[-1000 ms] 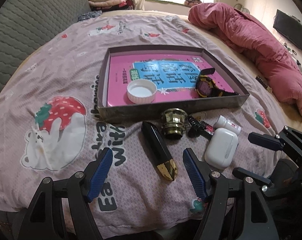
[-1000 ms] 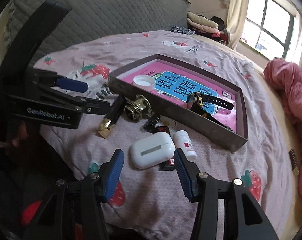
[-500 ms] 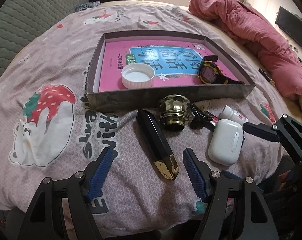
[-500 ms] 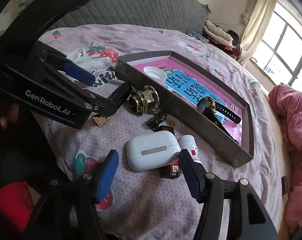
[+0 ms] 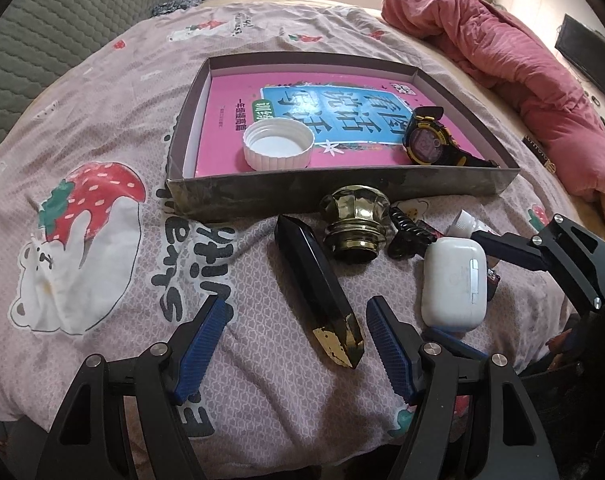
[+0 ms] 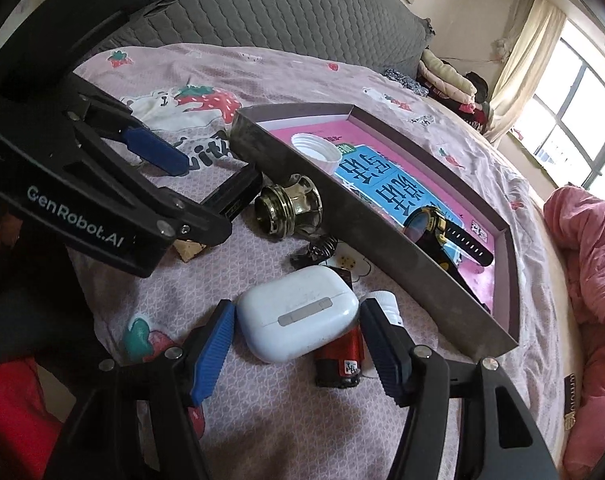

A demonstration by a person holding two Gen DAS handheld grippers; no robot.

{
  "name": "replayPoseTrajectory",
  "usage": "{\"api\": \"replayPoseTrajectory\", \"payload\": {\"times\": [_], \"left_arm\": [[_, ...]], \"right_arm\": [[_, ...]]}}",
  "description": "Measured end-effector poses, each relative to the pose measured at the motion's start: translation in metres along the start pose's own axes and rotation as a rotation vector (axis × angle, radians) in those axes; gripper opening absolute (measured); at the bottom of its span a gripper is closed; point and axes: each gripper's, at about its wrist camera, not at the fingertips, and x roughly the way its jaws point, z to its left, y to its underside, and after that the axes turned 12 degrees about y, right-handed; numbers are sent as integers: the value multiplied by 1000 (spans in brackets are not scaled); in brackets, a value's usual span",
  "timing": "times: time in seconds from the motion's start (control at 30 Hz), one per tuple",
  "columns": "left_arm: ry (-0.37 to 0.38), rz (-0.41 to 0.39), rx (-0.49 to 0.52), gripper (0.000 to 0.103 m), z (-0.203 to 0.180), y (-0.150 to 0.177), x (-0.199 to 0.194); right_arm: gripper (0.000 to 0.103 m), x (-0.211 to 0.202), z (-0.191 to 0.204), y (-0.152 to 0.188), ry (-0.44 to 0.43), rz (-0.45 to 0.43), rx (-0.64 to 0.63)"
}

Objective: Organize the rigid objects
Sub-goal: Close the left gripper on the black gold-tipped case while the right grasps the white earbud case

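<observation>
1. Left tool [image 5: 292, 346] gapes wide, blue pads either side of the gold tip of the black crystal [image 5: 316, 280] lying on the bed sheet [image 5: 102, 120], gripping nothing.
2. Right tool [image 6: 296, 344] spread wide too, flanking the white earbud case [image 6: 298, 326]; not clamped.
3. Beside that case: a red battery [image 6: 342, 356] and a small white bottle [image 6: 386, 304].
4. Ahead of both tools, the brass knob [image 5: 356, 222] sits against the tray [image 5: 342, 190].
5. Inside the tray: a pink book [image 5: 230, 120], white cap [image 5: 278, 148] and watch [image 5: 428, 140].
</observation>
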Motion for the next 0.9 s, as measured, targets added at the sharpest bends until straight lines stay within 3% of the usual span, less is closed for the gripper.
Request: {"api": "replayPoseTrajectory", "payload": {"times": [0.37,0.67,0.9], "left_arm": [[21,3,-16,74,4,-4,8],[-19,11,-29,74,-7,-11,19],[-18,-5,-23,41,-11,-12,22]], "right_arm": [[63,18,-1,-9,-50,-22,-10],[63,19,-10,-7,-88,-16,53],[63,13,-25,-5,-51,-25,124]]}}
